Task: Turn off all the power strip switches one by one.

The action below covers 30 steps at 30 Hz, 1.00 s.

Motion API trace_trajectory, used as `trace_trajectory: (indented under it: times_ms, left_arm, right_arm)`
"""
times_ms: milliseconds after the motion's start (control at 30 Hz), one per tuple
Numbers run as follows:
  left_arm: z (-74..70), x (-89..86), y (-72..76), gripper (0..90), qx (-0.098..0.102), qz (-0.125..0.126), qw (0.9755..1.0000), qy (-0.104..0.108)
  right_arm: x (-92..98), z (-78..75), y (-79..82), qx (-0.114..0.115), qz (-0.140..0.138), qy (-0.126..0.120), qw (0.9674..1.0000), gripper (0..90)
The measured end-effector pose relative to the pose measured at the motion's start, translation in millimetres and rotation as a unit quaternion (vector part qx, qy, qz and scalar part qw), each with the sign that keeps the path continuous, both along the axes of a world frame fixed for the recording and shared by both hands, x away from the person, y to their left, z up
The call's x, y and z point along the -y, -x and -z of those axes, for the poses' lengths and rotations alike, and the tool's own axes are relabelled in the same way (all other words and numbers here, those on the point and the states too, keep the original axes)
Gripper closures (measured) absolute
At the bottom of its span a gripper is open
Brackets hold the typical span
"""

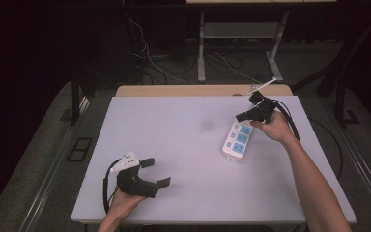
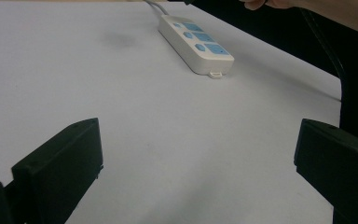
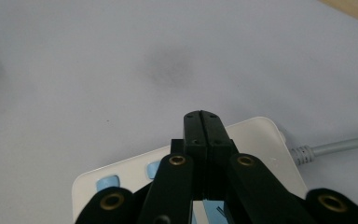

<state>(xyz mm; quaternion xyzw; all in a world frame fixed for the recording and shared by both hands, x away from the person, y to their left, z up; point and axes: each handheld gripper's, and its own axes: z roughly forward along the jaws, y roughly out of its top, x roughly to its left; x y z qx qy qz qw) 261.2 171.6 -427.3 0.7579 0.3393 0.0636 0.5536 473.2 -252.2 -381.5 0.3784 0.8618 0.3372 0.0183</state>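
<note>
Holding my right claw (image 1: 244, 116) above the far end of the white power strip (image 1: 237, 140), I keep its jaws pressed flat together with nothing between them. That strip, with pale blue sockets, lies on the right half of the grey table (image 1: 183, 145), its grey cord (image 3: 335, 147) leaving the far end. No brand or writing on it is readable. My left claw (image 1: 155, 173) rests near the table's front left, spread wide and empty.
</note>
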Motion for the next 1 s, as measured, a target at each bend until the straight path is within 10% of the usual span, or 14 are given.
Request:
trace_trajectory:
  times_ms: [1000]
  left_arm:
    - [0.3, -0.5, -0.1, 0.0, 0.000, 0.002, 1.0000, 0.001]
  right_arm:
    - [-6.4, 31.4, -9.3, -0.026, 0.010, 0.016, 0.9995, 89.9]
